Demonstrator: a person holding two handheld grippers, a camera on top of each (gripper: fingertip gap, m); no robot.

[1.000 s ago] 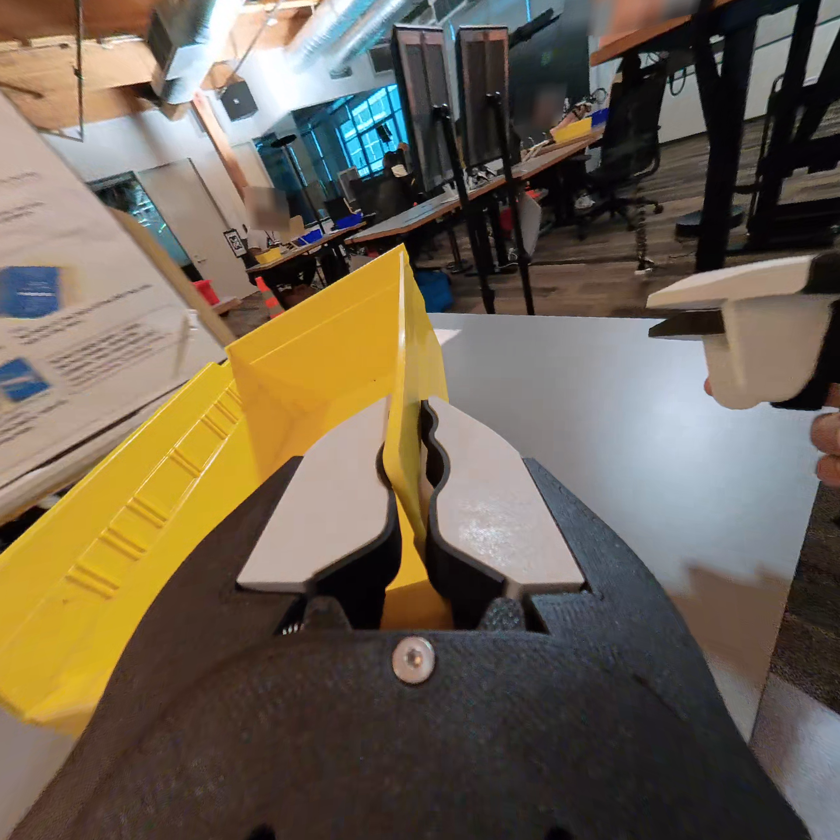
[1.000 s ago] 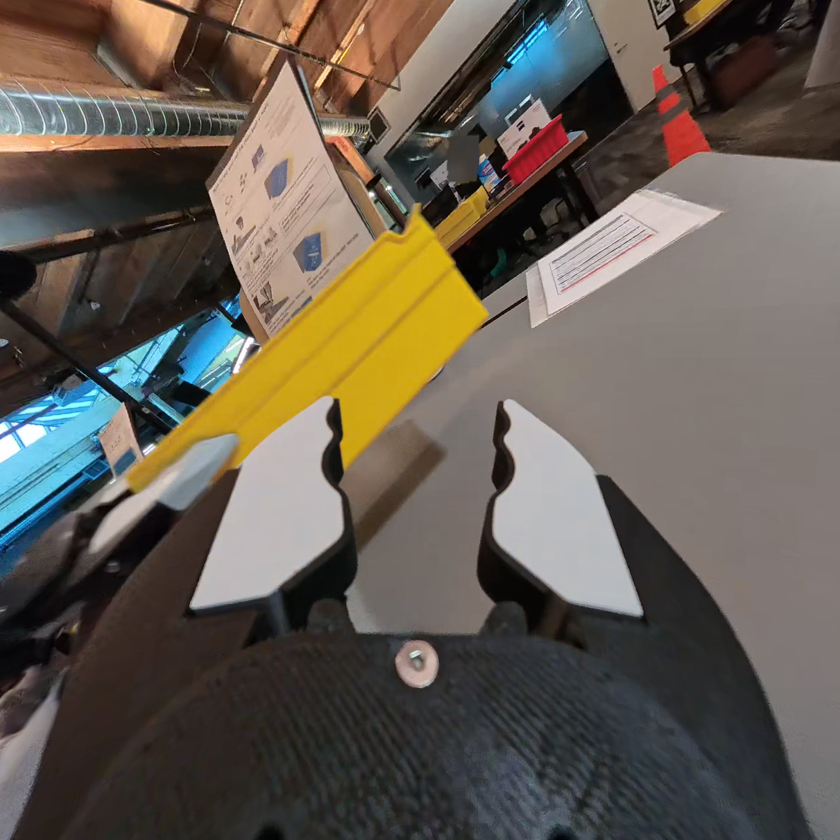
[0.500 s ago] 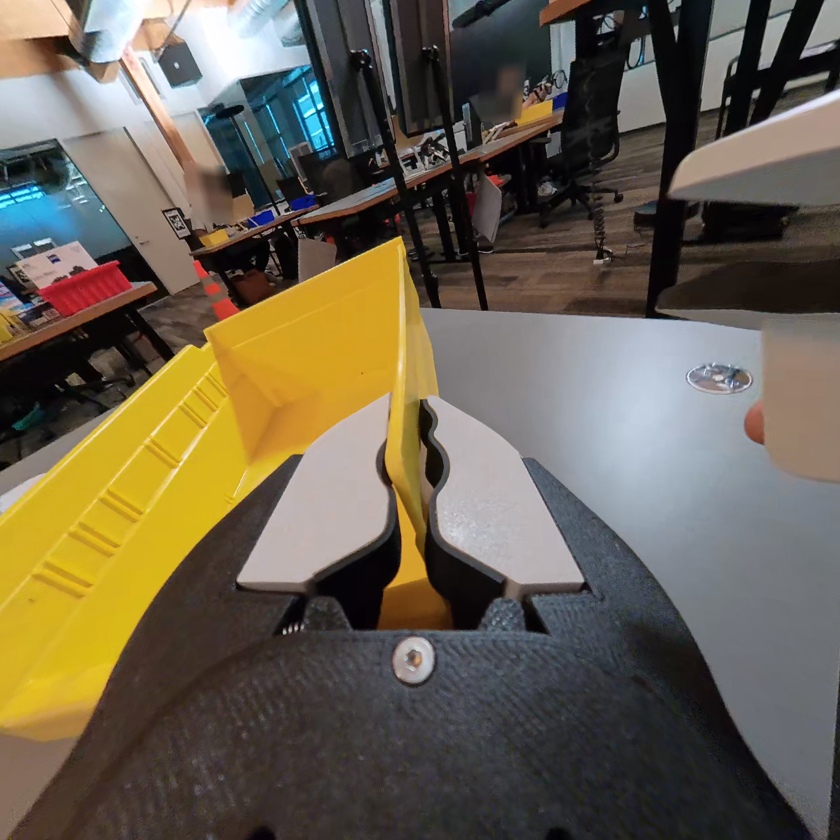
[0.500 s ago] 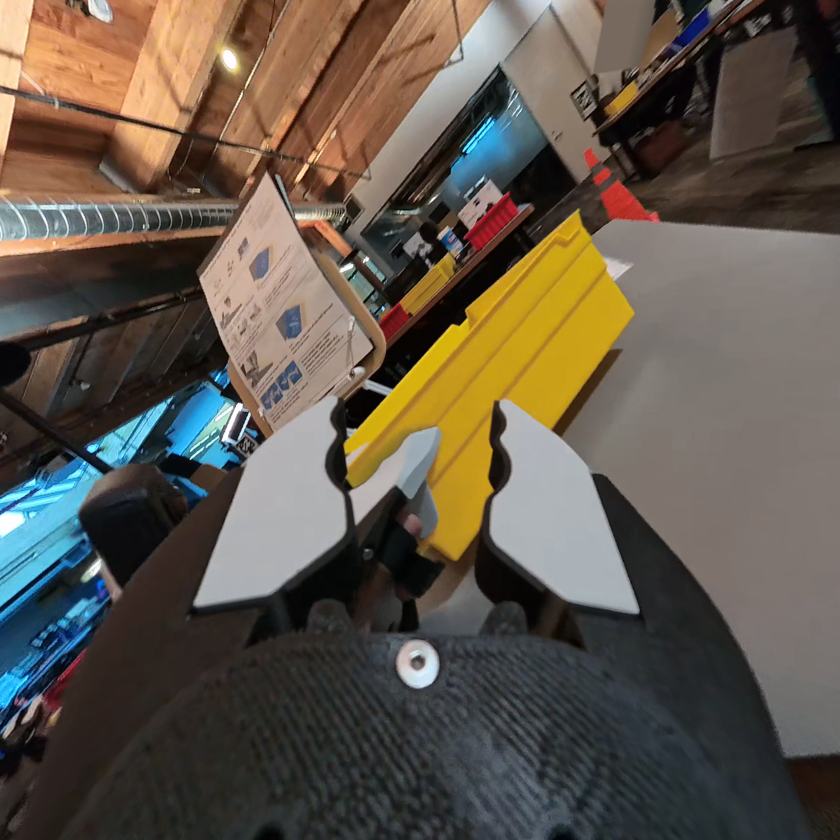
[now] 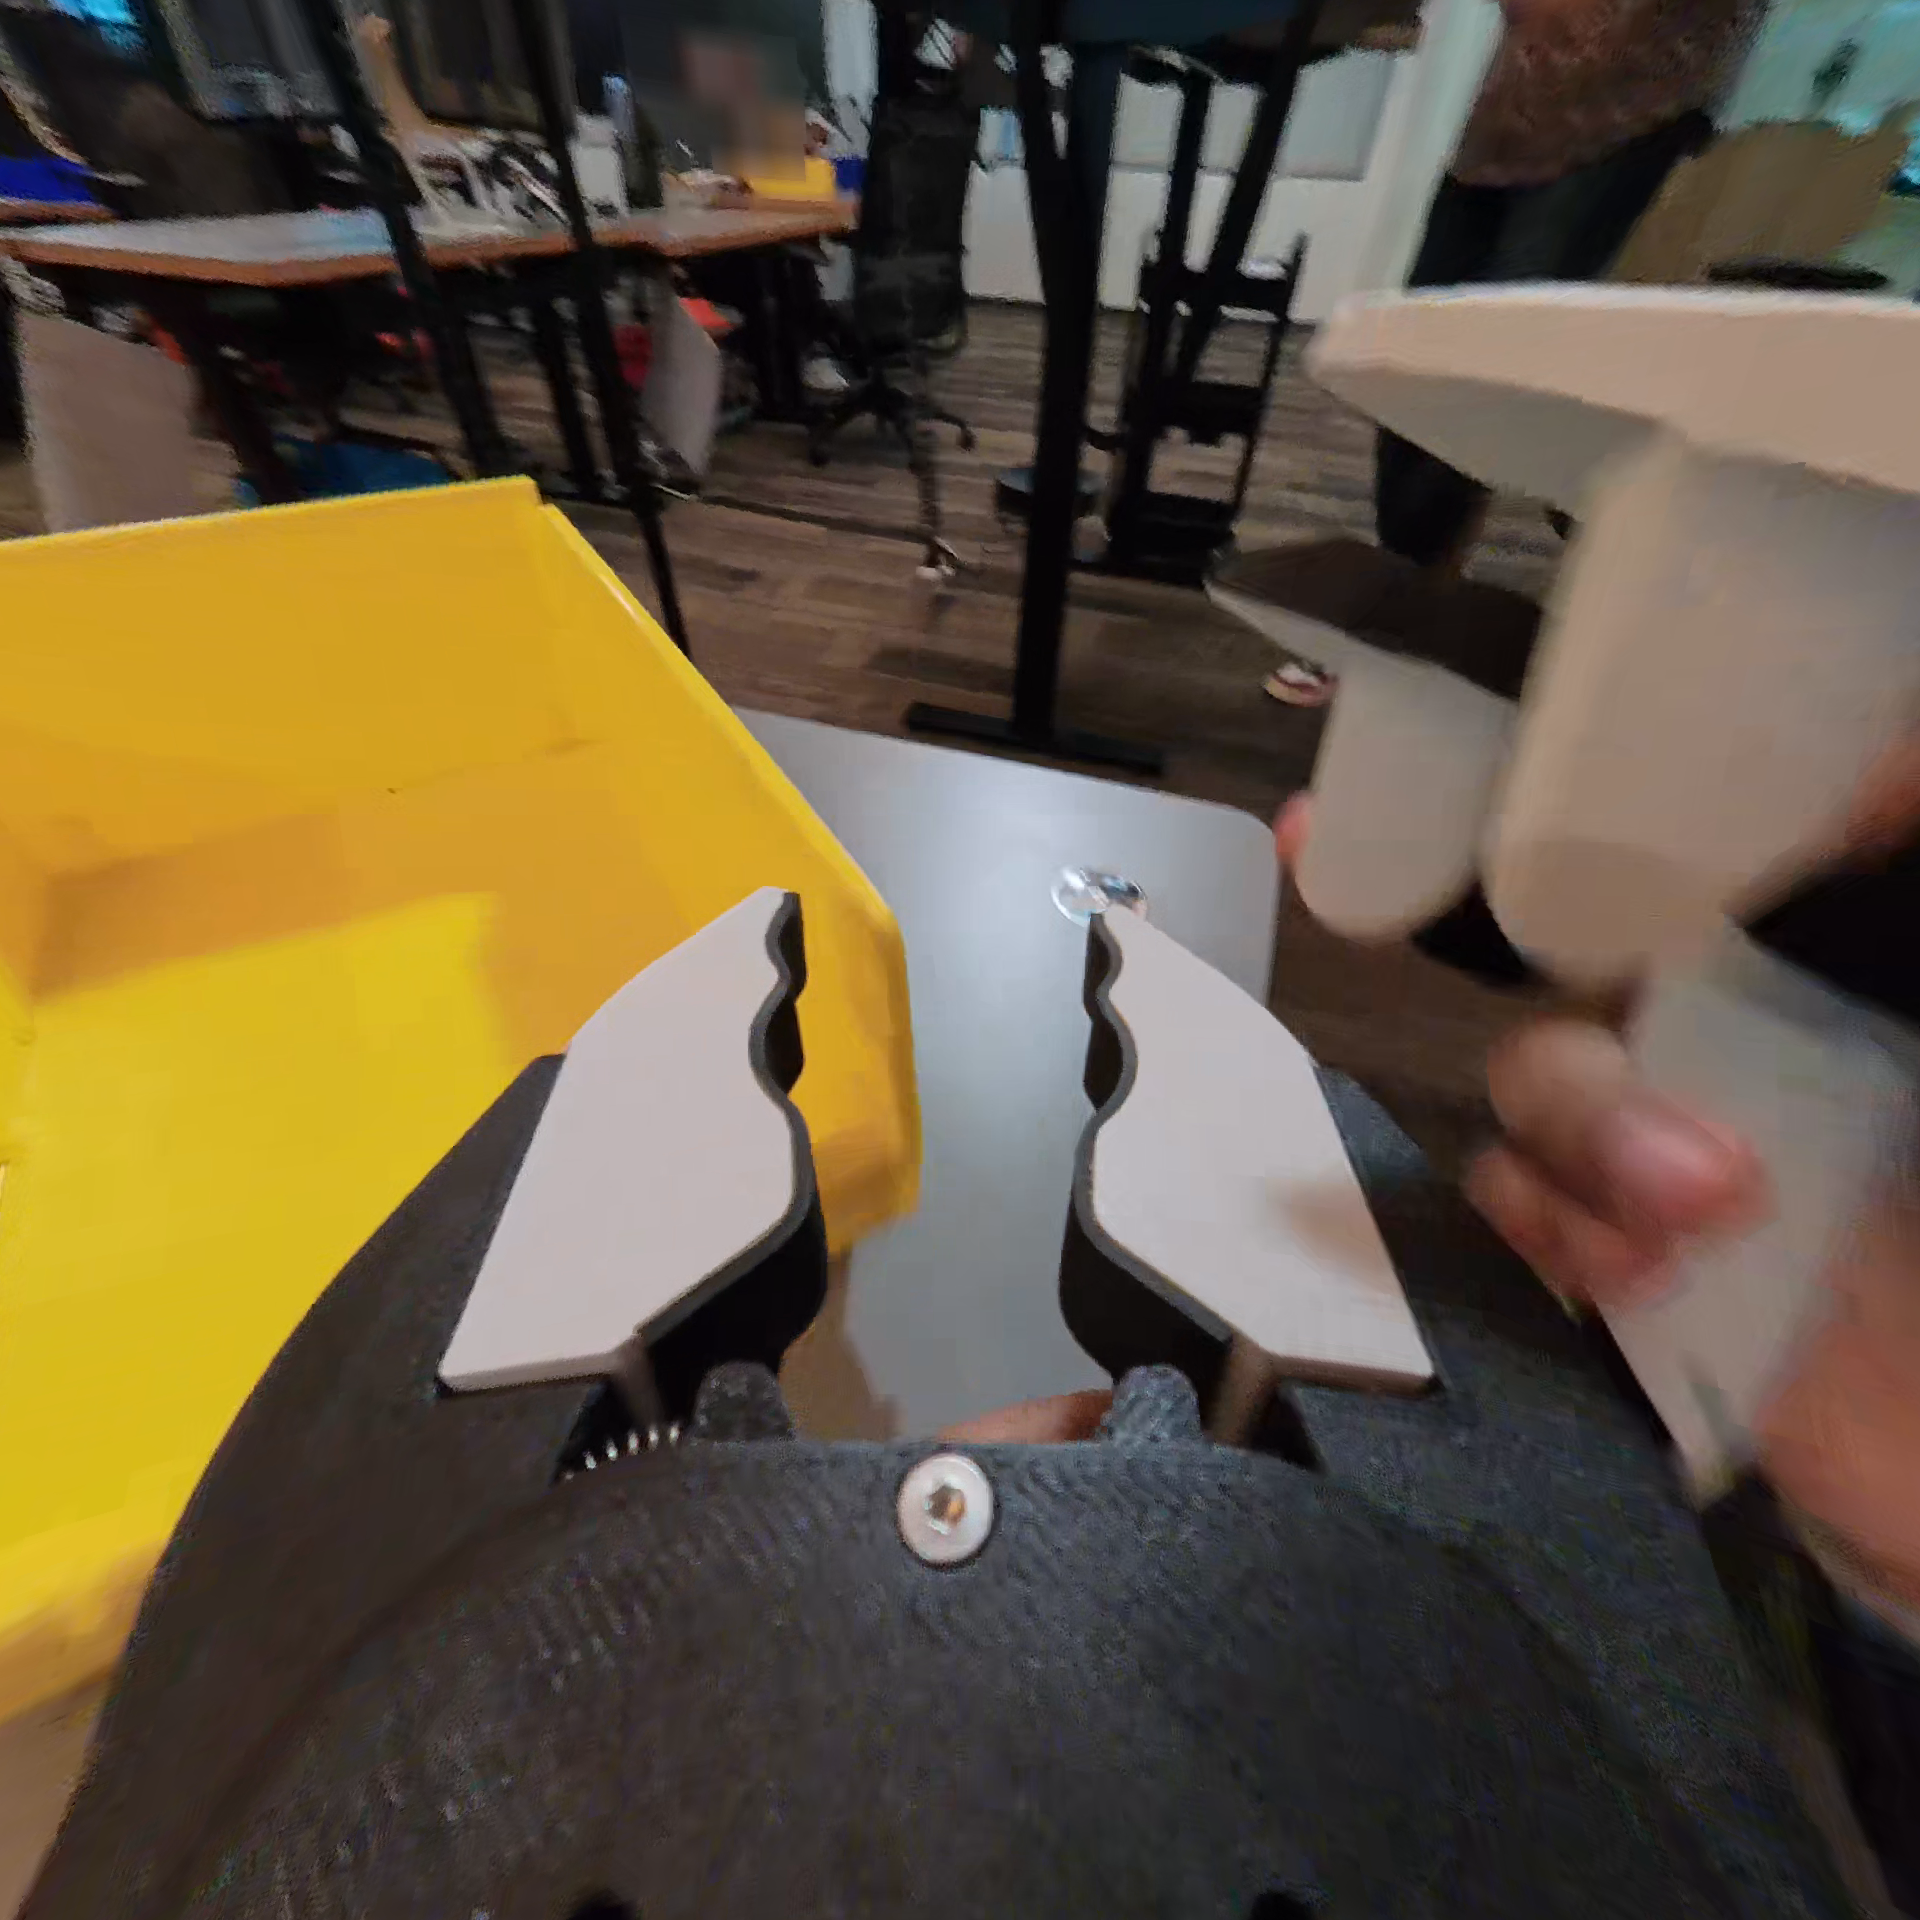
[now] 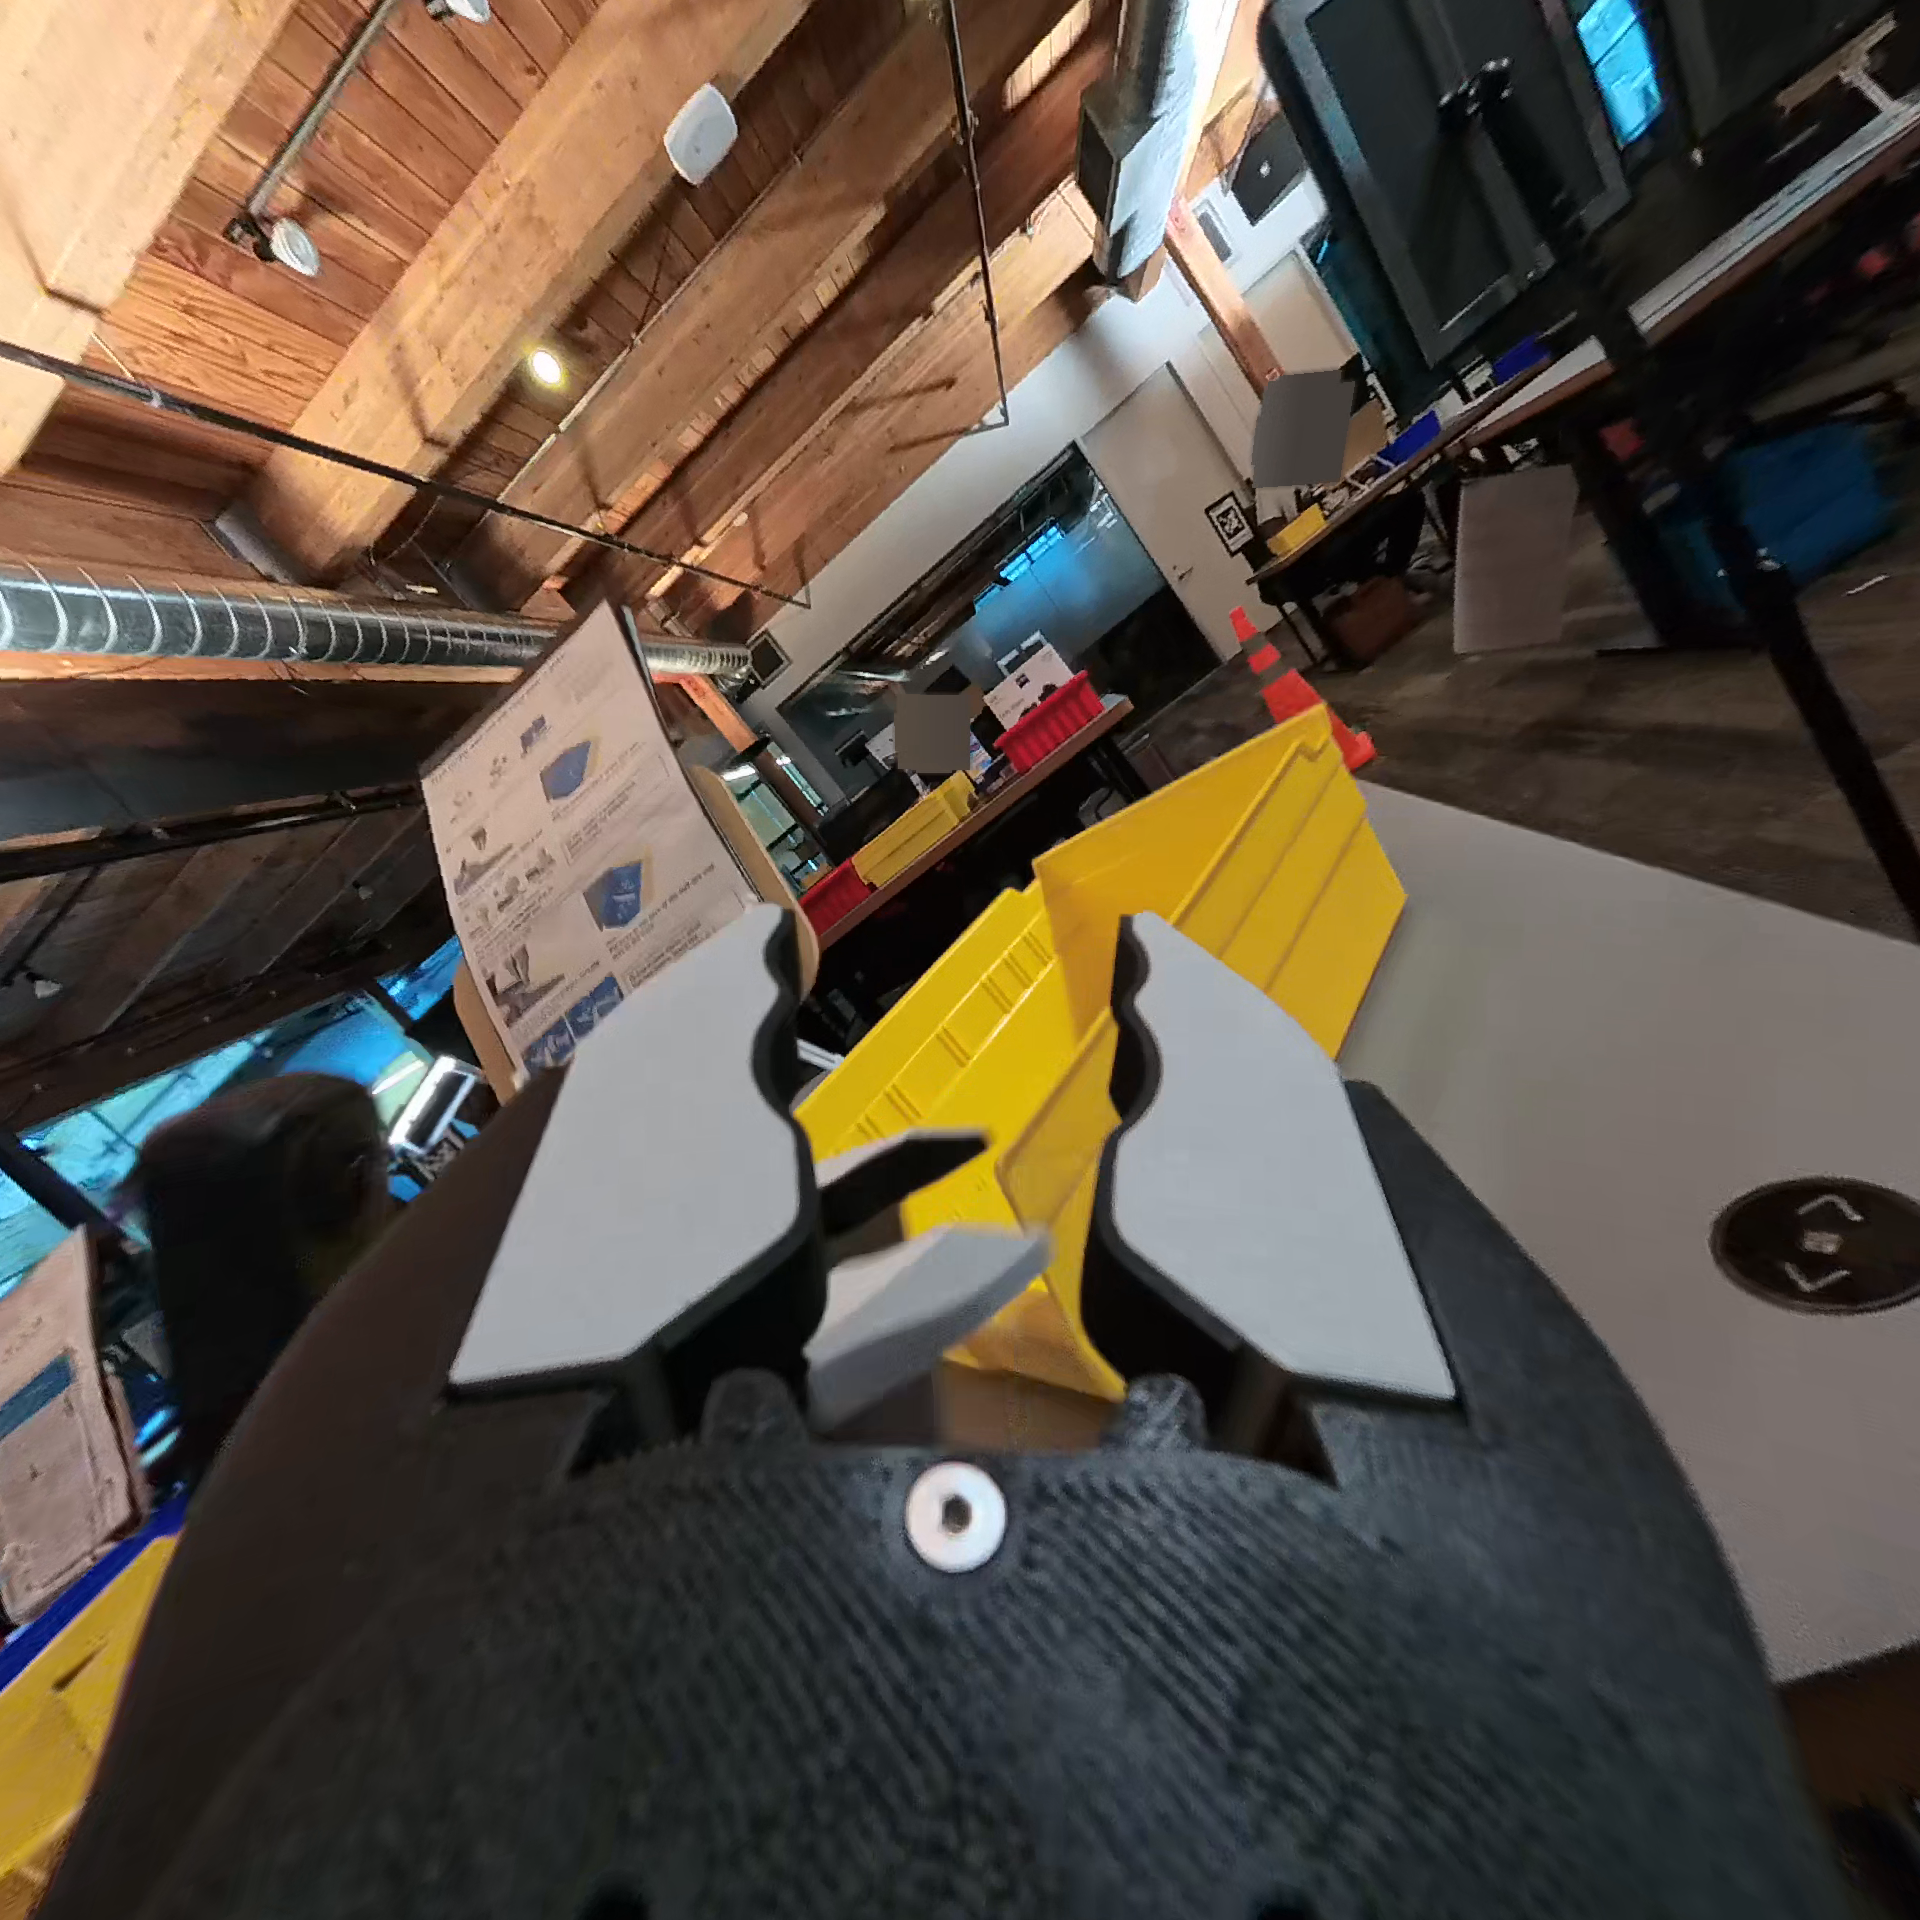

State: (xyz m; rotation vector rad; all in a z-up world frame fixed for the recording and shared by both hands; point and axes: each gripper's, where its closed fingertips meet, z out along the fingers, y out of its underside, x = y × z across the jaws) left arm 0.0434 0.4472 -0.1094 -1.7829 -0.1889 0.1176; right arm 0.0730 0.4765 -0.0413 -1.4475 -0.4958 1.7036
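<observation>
An empty yellow plastic bin stands on the grey table. My left gripper is open and empty. Its left finger lies over the bin's near right corner, and bare table shows between the jaws. My right gripper is open and empty, tilted, and looks at the bin from its end. The left gripper's fingers show low between its jaws, beside the bin wall. The right gripper's white body and the hand holding it are blurred, close on the right in the left wrist view.
A round metal fitting and a black round grommet are set in the table. The table's far edge is close. A printed poster board stands beyond the bin. Desks, monitor stands and an orange cone lie farther off. There is about 8 cm between the tips of the two grippers.
My left gripper has let go of the bin's wall and opened, and now sits to the wall's right. My right gripper has swung round to face the bin's end and come nearer.
</observation>
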